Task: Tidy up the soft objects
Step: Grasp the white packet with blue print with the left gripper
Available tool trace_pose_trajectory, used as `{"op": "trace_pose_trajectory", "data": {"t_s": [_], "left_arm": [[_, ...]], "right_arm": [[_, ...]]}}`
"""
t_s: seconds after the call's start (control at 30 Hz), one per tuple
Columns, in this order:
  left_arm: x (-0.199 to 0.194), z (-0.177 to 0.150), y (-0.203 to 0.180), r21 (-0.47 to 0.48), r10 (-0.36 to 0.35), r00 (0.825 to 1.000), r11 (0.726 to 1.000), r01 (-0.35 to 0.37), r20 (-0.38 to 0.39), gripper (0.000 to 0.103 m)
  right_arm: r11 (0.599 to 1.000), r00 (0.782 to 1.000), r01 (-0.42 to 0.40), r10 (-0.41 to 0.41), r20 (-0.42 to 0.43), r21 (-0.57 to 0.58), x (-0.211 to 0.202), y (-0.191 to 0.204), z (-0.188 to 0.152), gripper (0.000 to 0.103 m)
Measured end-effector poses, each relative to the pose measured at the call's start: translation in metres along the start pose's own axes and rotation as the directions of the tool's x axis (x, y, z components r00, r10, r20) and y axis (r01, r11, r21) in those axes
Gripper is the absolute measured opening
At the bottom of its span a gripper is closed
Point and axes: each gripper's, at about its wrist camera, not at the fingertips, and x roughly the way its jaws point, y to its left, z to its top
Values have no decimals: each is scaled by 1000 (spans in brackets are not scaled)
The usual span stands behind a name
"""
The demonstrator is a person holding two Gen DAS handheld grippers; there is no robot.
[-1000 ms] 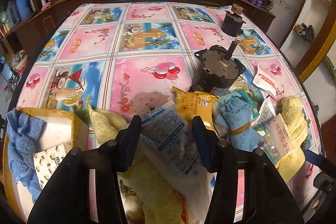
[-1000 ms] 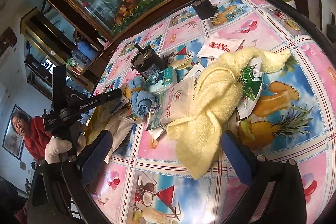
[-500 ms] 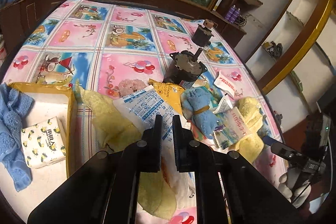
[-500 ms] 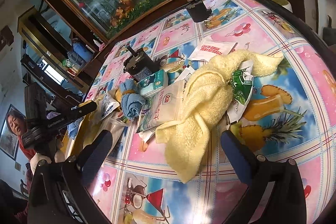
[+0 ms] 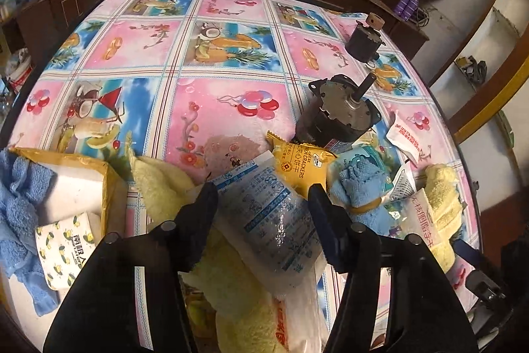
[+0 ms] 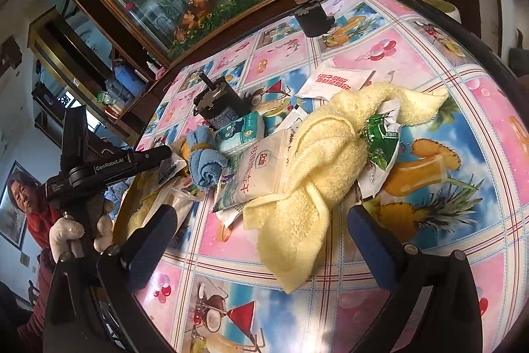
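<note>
Two grippers work over a desk point(image 5: 231, 55) covered with a pink and blue fruit-print cloth. The left gripper point(image 5: 263, 204) points steeply down at a clear blue-printed packet point(image 5: 264, 214), and its fingers point(image 5: 201, 214) are spreading apart with the packet between them; the pads stand beside the packet's edges rather than pressing it. The packet lies flat with its long axis running from the far left to the near right in the left wrist view, its sealed far end pointing toward the middle of the desk, and it rests on a pale yellow towel point(image 5: 158, 187). Just beside its far end sits a yellow cracker bag point(image 5: 297, 164), and next to that a rolled blue cloth point(image 5: 357, 191) bound with a yellow band. Behind them lies a dark motor point(image 5: 337, 118), its shaft pointing up and away. At the left edge an open box point(image 5: 79, 184) holds a blue towel point(image 5: 20, 207) and a lemon-print tissue pack point(image 5: 62, 250). The right gripper point(image 6: 261, 234) has its fingers point(image 6: 373, 247) spread wide with nothing in them, on either side of the near end of a knotted yellow towel point(image 6: 317, 167), whose long axis runs from the near end toward the far right. A white snack pouch point(image 6: 261, 171) lies against that towel's left side.
</note>
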Motion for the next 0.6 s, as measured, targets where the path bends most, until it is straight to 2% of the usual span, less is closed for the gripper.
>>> {"op": "trace_pose_trajectory", "data": {"t_s": [0.13,0.23,0.27,0.3,0.43,0.5,0.6], "left_arm": [[7,-2,-12,72,83,996,994,-84,11,60],[10,-4,-11,93,59,998,994,-59,-3,60],[8,-5,-8,93,24,1000,995,-24,-1,51],[6,-6,-5,96,-21,1000,995,21,3,32],[-2,-7,-2,105,-87,996,991,86,3,16],[-6,-6,2,84,-134,991,987,133,3,13],[-11,-6,7,68,-163,987,985,162,12,12]], "right_arm": [[1000,1000,12,-12,2,1,-1,-6,4,103],[999,1000,16,-17,26,30,-6,-14,10,103],[999,999,15,-17,33,44,-8,-18,12,103],[998,999,16,-18,35,54,-9,-21,14,103],[996,999,29,-31,21,79,-5,-26,21,103],[997,999,21,-23,22,80,-3,-23,23,103],[998,1000,9,-10,15,60,3,-15,23,103]]}}
